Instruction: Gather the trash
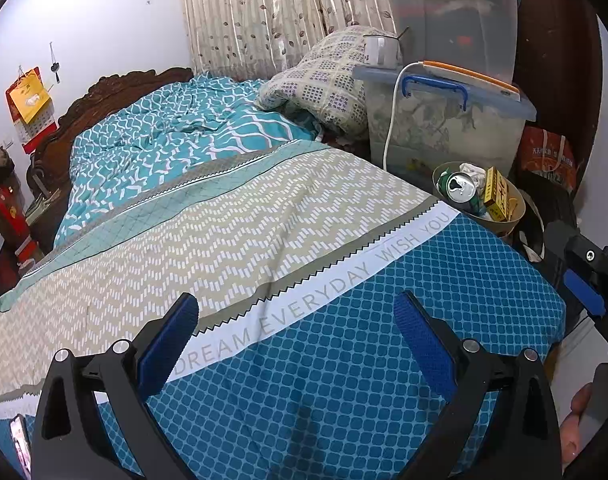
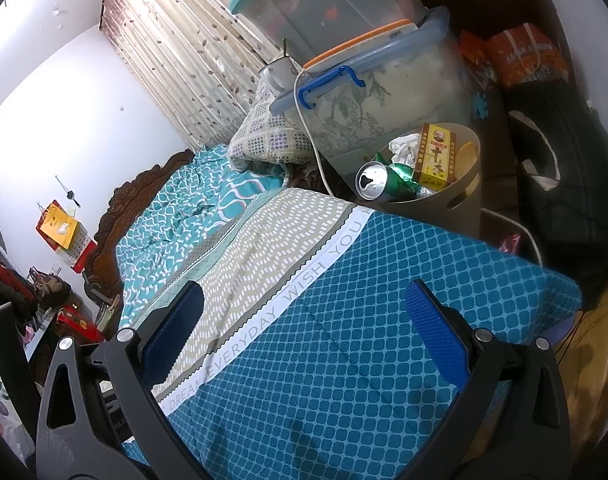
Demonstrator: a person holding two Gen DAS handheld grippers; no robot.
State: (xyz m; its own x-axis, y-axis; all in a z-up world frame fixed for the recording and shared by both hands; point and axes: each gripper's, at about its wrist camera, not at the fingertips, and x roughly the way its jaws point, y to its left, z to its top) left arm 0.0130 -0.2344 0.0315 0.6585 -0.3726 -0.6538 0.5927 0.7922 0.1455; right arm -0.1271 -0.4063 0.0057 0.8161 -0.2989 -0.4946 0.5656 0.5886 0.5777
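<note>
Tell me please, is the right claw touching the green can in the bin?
Apart. In the right wrist view the right claw is open above the bedspread, with patterned cloth between it and the green can.

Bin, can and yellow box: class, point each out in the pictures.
Bin (image 2: pixel 466 204): right wrist view, outer wall beside the handle slot.
Can (image 2: pixel 371 181): right wrist view, silver top.
Yellow box (image 1: pixel 496 194): left wrist view, front face.

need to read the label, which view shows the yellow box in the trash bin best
The right wrist view. The yellow box stands in the trash bin with its printed front face turned to that camera. In the left wrist view the same box is smaller and tilted, its face angled away, partly behind the green can.
</note>
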